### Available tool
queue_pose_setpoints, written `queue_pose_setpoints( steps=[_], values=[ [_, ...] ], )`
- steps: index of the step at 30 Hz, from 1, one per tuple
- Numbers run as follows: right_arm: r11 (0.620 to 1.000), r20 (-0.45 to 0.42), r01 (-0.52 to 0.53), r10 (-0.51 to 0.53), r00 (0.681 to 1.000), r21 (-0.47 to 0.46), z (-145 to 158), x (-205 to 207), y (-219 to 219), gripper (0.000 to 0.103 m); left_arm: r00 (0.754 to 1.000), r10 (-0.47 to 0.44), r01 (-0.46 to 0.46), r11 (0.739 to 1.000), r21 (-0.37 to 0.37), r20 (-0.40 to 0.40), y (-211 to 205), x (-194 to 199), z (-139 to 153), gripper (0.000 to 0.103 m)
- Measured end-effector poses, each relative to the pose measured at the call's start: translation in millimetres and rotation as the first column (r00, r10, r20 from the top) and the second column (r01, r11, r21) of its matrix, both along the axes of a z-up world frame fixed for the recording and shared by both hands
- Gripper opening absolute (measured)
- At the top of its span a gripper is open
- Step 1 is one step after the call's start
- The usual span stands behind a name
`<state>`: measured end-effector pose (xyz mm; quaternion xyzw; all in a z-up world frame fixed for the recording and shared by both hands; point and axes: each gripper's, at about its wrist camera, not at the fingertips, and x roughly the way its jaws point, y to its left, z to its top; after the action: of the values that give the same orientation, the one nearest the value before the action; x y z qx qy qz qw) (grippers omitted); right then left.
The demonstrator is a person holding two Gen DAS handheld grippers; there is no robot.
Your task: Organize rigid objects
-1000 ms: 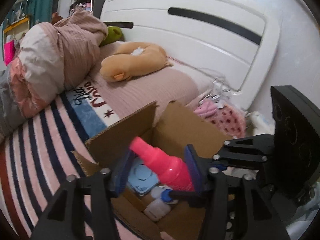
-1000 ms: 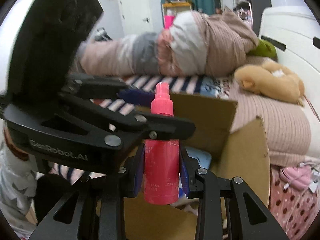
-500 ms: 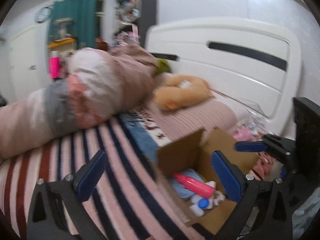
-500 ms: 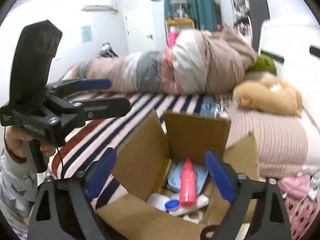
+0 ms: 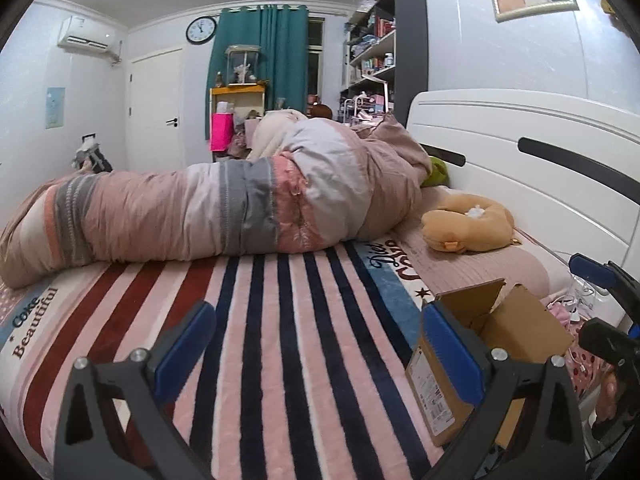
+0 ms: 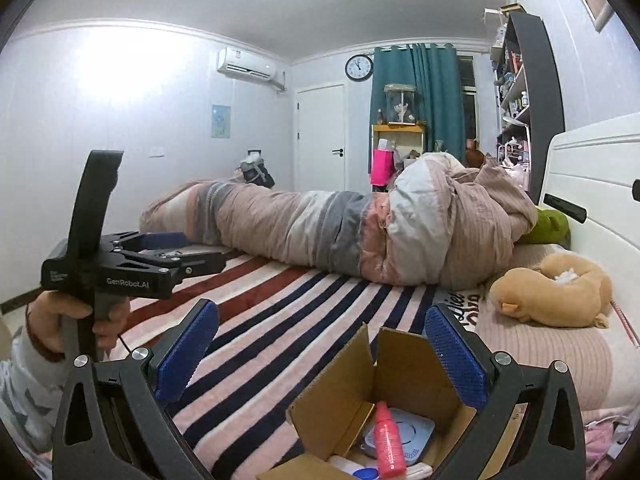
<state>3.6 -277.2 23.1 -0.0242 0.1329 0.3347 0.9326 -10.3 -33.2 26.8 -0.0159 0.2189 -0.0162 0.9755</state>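
Bedroom w/ a striped blanket (image 5: 280, 340) over the bed, and we hold both grippers above it. Nearest us, the right gripper (image 6: 320, 356) has its jaws spread wide, nothing between the blue pads; the left gripper (image 5: 316, 356) is likewise wide apart and empty. Just below the right one sits the cardboard box (image 6: 340, 396), flaps up. Inside we see the pink spray bottle (image 6: 388, 440) lying on a round pale-blue item (image 6: 416, 432), plus a white piece w/ a blue cap, partly cut off by the frame edge. Further back, a plush toy (image 6: 552, 296) and a rolled duvet (image 5: 224, 212); both soft, so prob. not ours. We judge the task approx. done: no rigid items show loose on the blanket, though the near bed edge is hidden.
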Motion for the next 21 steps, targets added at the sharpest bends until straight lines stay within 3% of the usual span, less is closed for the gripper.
queue_pose_setpoints(
  steps=[21],
  values=[
    [1.000,-0.007,-0.002,0.002,1.000,0.001,-3.2,1.4,6.8,0.103,0.999,0.041,-0.041,0.999,0.004,0.002,3.6,-3.2,-3.3,0.102]
  ],
)
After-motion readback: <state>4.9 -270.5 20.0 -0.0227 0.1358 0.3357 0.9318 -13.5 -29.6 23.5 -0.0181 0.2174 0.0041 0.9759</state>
